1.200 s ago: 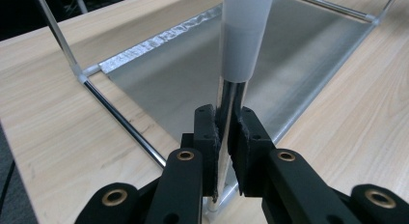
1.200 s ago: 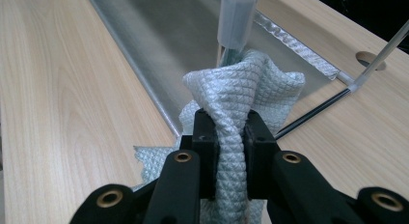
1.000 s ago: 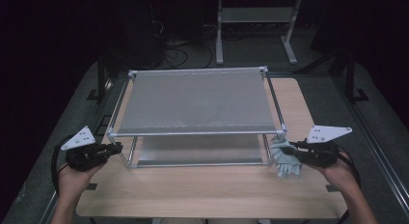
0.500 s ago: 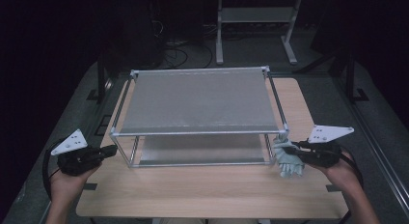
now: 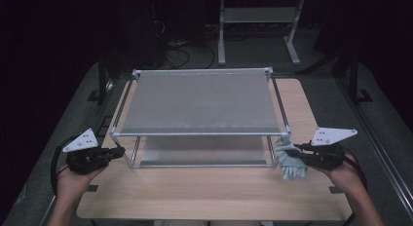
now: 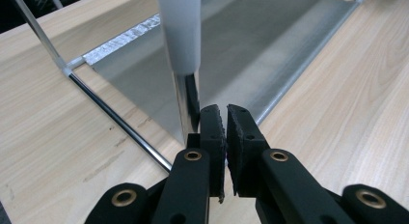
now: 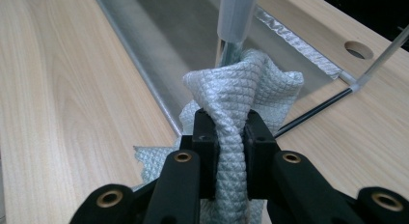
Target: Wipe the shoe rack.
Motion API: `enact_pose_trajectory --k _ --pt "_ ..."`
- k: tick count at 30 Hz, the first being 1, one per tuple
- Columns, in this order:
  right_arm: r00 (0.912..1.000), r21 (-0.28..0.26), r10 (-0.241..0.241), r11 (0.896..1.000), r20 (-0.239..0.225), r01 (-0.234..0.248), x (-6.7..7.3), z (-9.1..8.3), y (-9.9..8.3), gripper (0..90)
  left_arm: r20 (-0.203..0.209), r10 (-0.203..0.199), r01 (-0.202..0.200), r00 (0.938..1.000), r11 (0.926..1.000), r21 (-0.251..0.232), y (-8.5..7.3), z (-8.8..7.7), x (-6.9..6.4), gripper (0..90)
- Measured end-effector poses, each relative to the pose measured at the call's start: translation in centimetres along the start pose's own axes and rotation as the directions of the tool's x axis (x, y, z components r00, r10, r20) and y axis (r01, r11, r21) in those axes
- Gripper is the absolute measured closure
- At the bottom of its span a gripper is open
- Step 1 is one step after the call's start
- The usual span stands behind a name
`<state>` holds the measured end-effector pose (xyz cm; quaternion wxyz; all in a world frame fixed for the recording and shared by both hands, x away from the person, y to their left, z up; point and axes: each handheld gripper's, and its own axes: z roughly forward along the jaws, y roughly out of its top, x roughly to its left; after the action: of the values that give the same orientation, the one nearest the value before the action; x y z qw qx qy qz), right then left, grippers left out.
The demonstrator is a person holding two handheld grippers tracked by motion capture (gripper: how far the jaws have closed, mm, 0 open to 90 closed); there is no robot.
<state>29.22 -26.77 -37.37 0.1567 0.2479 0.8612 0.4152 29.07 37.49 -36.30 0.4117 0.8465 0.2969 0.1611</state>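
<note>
Wiping looks barely begun: right claw (image 7: 224, 137) pinches a waffle-weave cloth (image 7: 241, 93) against the two-tier metal rack's (image 5: 199, 102) front post at five o'clock on the tabletop (image 5: 195, 187), while left claw (image 6: 225, 137), pressed together and empty, waits by the seven o'clock post.
</note>
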Motion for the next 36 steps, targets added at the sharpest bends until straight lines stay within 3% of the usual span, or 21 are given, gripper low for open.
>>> enact_pose_trajectory --k 5,9,14,20,24,25,26,28,36 --pt "0.9998 0.005 -0.014 1.000 -0.015 0.014 0.4 0.2 0.3 78.8 0.000 -0.002 0.002 1.0000 0.9999 0.011 0.4 0.4 1.1 84.3" --pt "0.9993 0.003 -0.020 1.000 -0.033 0.020 0.8 0.8 0.6 78.8 0.001 -0.017 0.017 0.9998 0.9997 0.019 0.8 0.7 3.0 83.3" --pt "0.9978 -0.005 -0.031 1.000 -0.059 0.031 1.4 1.7 1.3 78.8 -0.012 -0.031 0.031 0.9995 0.9995 0.002 0.9 0.3 3.4 81.0" --pt "0.9953 -0.009 -0.052 0.999 -0.082 0.051 2.2 2.8 2.2 78.8 -0.013 -0.014 0.014 0.9998 0.9999 -0.010 0.3 -0.4 2.3 77.5" --pt "0.9923 -0.021 -0.067 0.998 -0.105 0.065 2.8 3.4 2.6 78.8 0.002 0.013 -0.013 0.9999 0.9999 -0.011 0.1 -0.4 0.7 76.4" --pt "0.9901 -0.028 -0.072 0.997 -0.121 0.069 3.3 3.8 2.8 78.8 0.013 0.032 -0.032 0.9994 0.9993 -0.017 0.2 -0.2 -0.3 76.3" --pt "0.9891 -0.031 -0.076 0.997 -0.126 0.073 3.5 3.9 2.9 78.8 0.013 0.032 -0.032 0.9994 0.9993 -0.017 0.2 -0.2 -0.3 76.2" --pt "0.9856 -0.034 -0.089 0.996 -0.144 0.085 4.1 4.2 3.2 78.8 0.037 0.063 -0.063 0.9973 0.9978 -0.020 0.5 0.2 -1.7 75.6" --pt "0.9626 -0.055 -0.130 0.991 -0.238 0.120 6.1 6.0 4.6 78.8 0.091 0.112 -0.107 0.9896 0.9927 -0.056 1.6 1.2 -4.6 74.1"
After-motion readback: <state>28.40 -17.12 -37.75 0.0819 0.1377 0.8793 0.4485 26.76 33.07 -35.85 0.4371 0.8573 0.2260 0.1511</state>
